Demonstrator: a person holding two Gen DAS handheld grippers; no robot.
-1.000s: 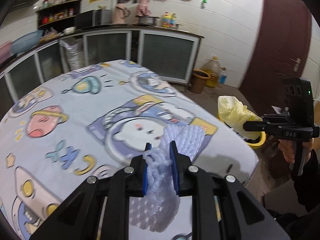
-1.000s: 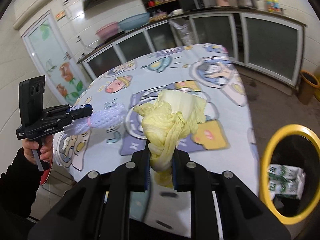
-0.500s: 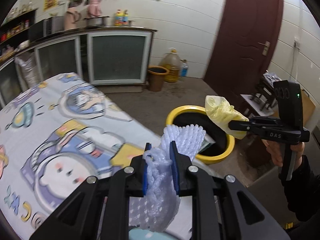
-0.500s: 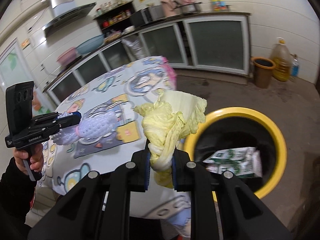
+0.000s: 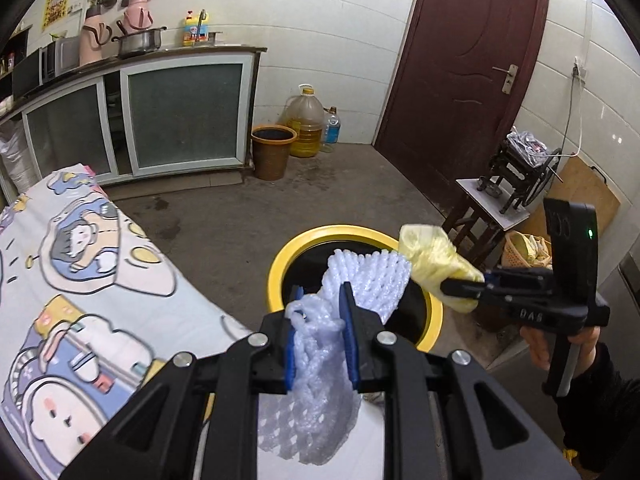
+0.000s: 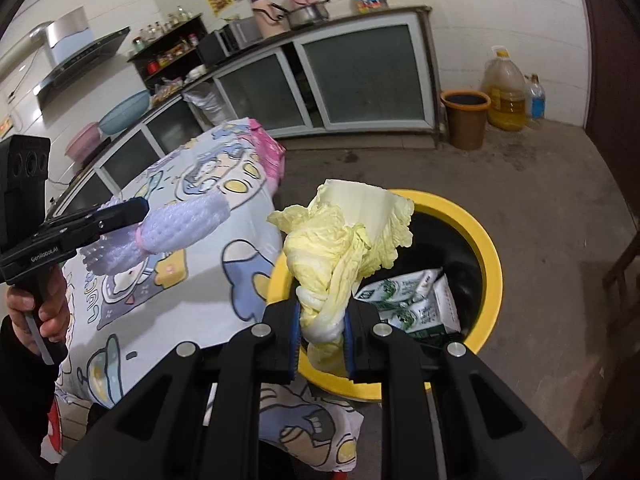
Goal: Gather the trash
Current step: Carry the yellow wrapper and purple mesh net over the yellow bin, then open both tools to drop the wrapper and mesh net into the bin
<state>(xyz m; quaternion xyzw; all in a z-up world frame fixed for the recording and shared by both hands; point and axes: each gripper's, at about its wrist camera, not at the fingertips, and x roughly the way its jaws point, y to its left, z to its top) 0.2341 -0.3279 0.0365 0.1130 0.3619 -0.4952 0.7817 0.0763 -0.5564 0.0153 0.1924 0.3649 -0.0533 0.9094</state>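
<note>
Over the yellow-rimmed bin [image 6: 490, 248]: right tongs [image 6: 322, 334] clamped on cabbage leaf [image 6: 344, 236]; left tongs [image 5: 320, 334] pinching foam net [image 5: 360, 280] near the rim. Best released once each sits squarely above the opening.

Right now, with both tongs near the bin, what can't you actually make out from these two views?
- Bin bottom, right wrist view: the cabbage leaf and the cartons cover it.
- Bin contents, left wrist view: the foam net and the left tongs block them.
- Carton print: too small to read.
- Whether the net is above the bin opening: neither view settles it.
- Table near edge: hidden behind the tong frames.
</note>
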